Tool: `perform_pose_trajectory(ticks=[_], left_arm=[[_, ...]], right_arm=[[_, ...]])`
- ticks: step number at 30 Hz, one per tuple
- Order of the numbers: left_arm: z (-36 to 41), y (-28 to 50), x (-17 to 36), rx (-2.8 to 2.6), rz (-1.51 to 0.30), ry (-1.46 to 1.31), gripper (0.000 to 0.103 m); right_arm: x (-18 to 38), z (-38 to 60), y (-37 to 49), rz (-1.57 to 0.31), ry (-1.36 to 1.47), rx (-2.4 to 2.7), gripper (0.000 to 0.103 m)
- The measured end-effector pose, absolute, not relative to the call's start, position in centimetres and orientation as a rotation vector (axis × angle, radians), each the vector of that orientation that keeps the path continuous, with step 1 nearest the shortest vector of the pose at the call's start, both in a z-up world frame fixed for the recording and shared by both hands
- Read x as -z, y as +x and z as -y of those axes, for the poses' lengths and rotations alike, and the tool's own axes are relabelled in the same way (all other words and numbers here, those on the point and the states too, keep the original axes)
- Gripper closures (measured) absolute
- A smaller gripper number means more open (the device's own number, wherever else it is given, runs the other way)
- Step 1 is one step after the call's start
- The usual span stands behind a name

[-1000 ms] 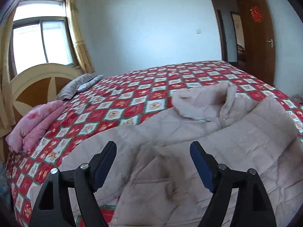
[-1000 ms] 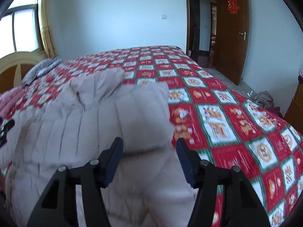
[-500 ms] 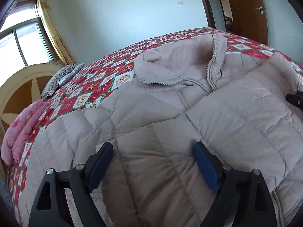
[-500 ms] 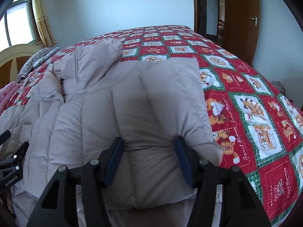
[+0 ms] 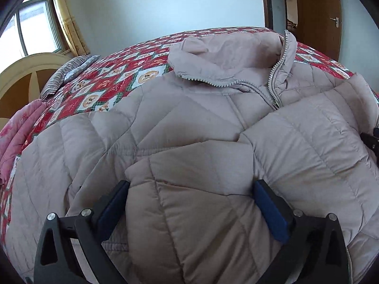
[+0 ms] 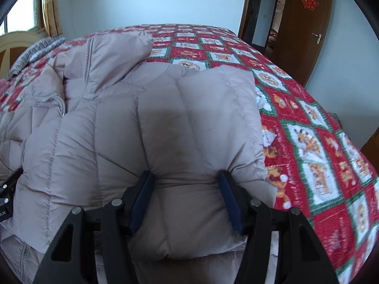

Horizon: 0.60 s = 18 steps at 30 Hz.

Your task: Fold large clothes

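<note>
- Puffer jacket [image 5: 189, 108] spread front-up at the near edge of the bed quilt [image 6: 308, 142], zipped, collar [image 5: 225, 54] toward the far edge, headboard [image 5: 23, 75] end off to the left.
- Step in hand, as judged: laying both sleeves inward over the chest, the first fold of the garment.
- Left-side sleeve [image 5: 189, 165] lying across the front, cuff end between the pads of the left gripper [image 5: 191, 184].
- Left jaws just been opening, now standing wide; padding bulging between them but no pinch showing, so read as a release.
- Right-side sleeve [image 6: 189, 118] doubled in over the body, its outer fold running close to the bare quilt on the right.
- Right gripper [image 6: 186, 175] at about half spread and clamped on that sleeve, fabric gathered into puckers at both pads.
- Both grippers pitched down at the jacket, close side by side near the hem.
- Next, probably: let go on the right once the sleeve sits flat, then lift both clear without dragging the puffy fabric along.
- After that, a fresh grip low at the hem corners for the fold up toward the collar.
- Care called for: springy, slippery padding, sleeves likely to creep open again; worth pressing down before leaving.
- Folded pink blanket [image 5: 14, 142] and striped pillow [image 5: 64, 75] well apart at the headboard end, out of the way.
</note>
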<state>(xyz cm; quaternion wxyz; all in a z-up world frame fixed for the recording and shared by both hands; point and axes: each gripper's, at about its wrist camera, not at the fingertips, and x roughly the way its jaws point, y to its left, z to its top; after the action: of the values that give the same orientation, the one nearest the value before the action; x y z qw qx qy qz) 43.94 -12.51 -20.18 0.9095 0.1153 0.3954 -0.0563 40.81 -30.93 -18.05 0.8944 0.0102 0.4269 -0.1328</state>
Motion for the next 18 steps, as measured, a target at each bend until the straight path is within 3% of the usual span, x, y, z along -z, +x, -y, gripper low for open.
perform_pose_trajectory(ticks=[2,3,4,5,7,9,10,11,18], left_arm=[[12.4,43.9,20.2,0.117,-0.815,0.234,0.001],[12.4,43.9,20.2,0.117,-0.814,0.233,0.001],[12.4,43.9,20.2,0.118,-0.814,0.232,0.001],[12.3,44.1,20.2,0.118,-0.814,0.232,0.001],[12.2,44.0,20.2,0.120,-0.815,0.229,0.001],[12.1,44.1,20.1,0.122,-0.816,0.225,0.001],[12.1,44.1,20.1,0.123,-0.817,0.224,0.001],[12.1,44.1,20.1,0.123,-0.817,0.223,0.001],[11.9,44.1,20.2,0.129,-0.822,0.214,0.001]], right_arm=[[15.7,30.4,39.9,-0.862,0.058,0.297,0.039],[14.3,29.6,39.2,-0.812,0.062,0.295,0.031],[12.9,28.3,38.5,-0.753,0.044,0.289,0.015],[12.1,26.9,38.2,-0.712,0.016,0.264,0.007],[12.0,24.5,38.4,-0.704,-0.034,0.214,0.008],[13.3,23.2,39.3,-0.735,-0.033,0.181,0.022],[14.5,22.9,39.9,-0.771,-0.023,0.169,0.037],[15.7,22.8,40.3,-0.805,-0.002,0.160,0.043],[18.6,23.1,40.5,-0.834,0.030,0.159,0.043]])
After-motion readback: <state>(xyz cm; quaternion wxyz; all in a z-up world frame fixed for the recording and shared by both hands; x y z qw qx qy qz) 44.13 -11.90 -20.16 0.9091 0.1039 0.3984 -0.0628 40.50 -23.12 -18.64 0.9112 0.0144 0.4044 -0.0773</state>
